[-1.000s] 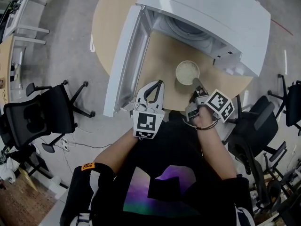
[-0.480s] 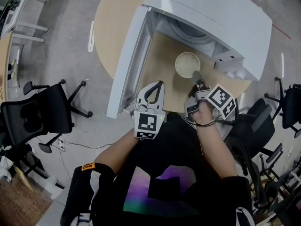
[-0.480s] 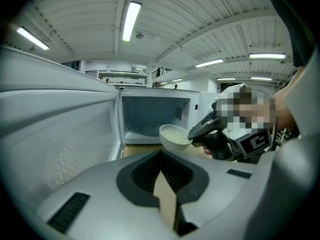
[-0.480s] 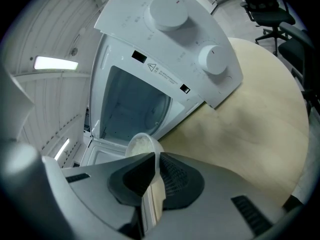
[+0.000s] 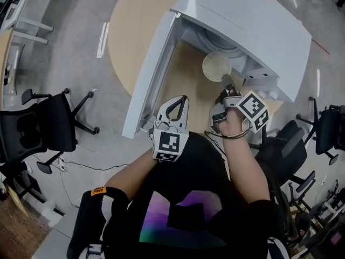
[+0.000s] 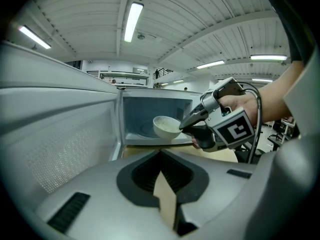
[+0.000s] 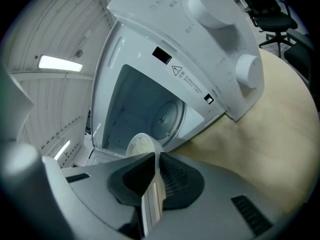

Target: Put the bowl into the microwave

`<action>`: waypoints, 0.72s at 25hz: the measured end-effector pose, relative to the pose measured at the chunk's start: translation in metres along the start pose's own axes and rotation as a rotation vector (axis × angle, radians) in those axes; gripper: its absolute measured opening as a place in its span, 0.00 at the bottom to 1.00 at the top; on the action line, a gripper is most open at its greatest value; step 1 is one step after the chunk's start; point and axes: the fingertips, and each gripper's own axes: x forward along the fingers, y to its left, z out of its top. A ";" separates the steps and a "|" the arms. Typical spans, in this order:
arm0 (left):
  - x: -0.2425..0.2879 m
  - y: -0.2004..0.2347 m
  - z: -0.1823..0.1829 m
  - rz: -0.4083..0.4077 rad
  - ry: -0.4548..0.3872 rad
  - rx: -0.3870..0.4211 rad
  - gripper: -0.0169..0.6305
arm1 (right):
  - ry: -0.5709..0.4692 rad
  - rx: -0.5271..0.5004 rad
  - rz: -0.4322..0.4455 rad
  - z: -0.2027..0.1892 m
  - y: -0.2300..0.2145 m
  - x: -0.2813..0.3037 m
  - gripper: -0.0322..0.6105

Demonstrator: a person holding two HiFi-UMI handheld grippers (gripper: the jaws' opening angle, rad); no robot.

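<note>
A pale bowl (image 5: pixel 216 66) hangs at the mouth of the white microwave (image 5: pixel 253 20), above the front of its floor. My right gripper (image 5: pixel 226 84) is shut on the bowl's near rim. In the left gripper view the bowl (image 6: pixel 166 126) sits just in front of the cavity, with the right gripper (image 6: pixel 186 126) pinching it from the right. The right gripper view shows the bowl (image 7: pixel 140 145) just past the jaws (image 7: pixel 154 156), with the turntable (image 7: pixel 167 116) beyond. My left gripper (image 5: pixel 184 97) hovers at the table's near edge, shut and holding nothing.
The microwave door (image 5: pixel 151 72) stands open to the left, close beside my left gripper. The round wooden table (image 5: pixel 135 20) carries the microwave. Office chairs stand at the left (image 5: pixel 48 128) and the right (image 5: pixel 285 144) on the grey floor.
The right gripper has carried the bowl away from me, from the table in front of the microwave up to its opening. The left gripper has hardly moved.
</note>
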 end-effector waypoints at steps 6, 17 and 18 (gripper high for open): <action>0.000 0.005 0.002 0.009 -0.004 0.001 0.09 | -0.057 -0.017 0.002 0.017 0.013 0.016 0.12; 0.007 0.009 0.002 -0.003 0.016 -0.010 0.09 | -0.153 -0.044 -0.033 0.042 0.013 0.046 0.12; 0.008 0.008 0.001 -0.006 0.020 -0.012 0.09 | -0.163 -0.046 -0.035 0.044 0.012 0.048 0.12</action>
